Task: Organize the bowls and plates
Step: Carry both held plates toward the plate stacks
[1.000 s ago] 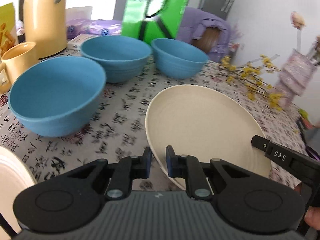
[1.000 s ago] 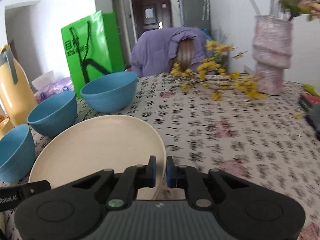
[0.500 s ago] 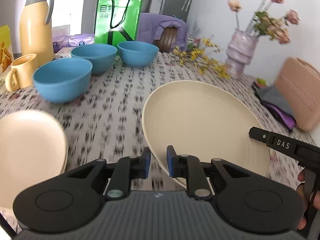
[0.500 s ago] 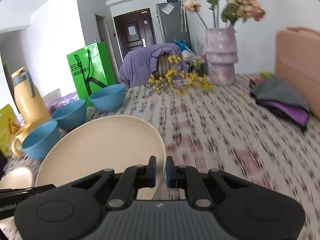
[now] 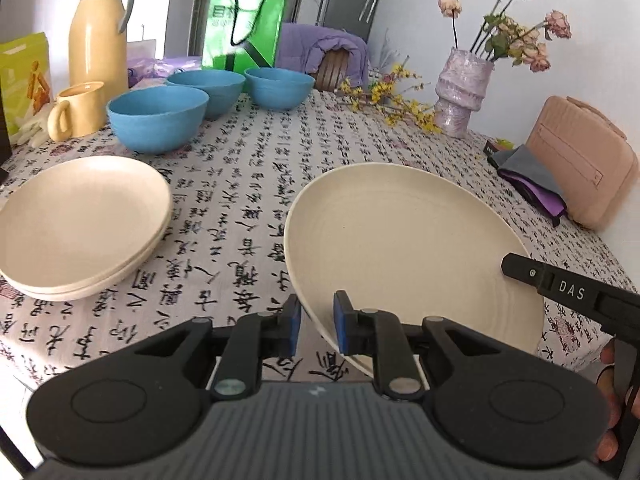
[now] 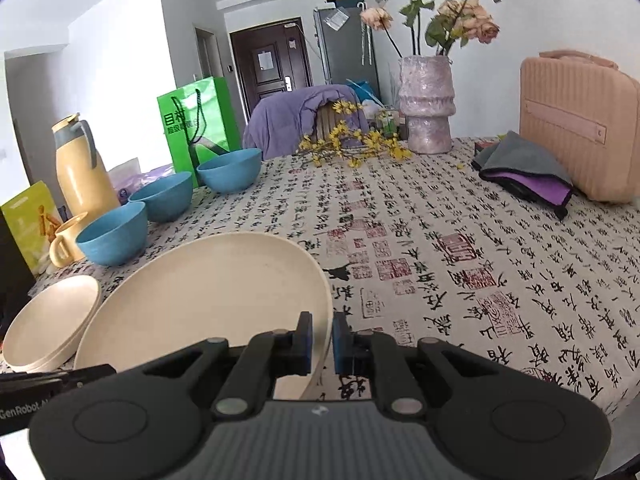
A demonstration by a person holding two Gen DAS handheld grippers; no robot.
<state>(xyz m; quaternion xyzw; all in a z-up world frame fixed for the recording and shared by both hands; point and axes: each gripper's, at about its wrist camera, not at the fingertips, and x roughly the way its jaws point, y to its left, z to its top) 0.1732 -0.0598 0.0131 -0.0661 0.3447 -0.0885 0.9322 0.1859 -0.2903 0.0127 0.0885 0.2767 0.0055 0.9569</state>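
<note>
A cream plate (image 5: 404, 248) hangs above the patterned tablecloth, gripped from both sides. My left gripper (image 5: 316, 322) is shut on its near-left rim, and my right gripper (image 6: 320, 338) is shut on the right rim of the same plate (image 6: 208, 300). To the left lies a stack of cream plates (image 5: 76, 220), also seen at the lower left in the right wrist view (image 6: 48, 324). Three blue bowls (image 5: 158, 118) (image 5: 206, 90) (image 5: 280, 86) stand in a row at the back left.
A yellow jug (image 5: 100, 36), a yellow mug (image 5: 78, 110) and a green bag (image 5: 244, 26) stand behind the bowls. A vase of flowers (image 6: 426, 104), yellow sprigs, a pink case (image 6: 580, 124) and folded cloths (image 6: 524, 172) occupy the far right.
Both grippers have drawn back across the table with the plate held between them. The bowls now sit farther away, and the stack of plates has come into view at the left.
</note>
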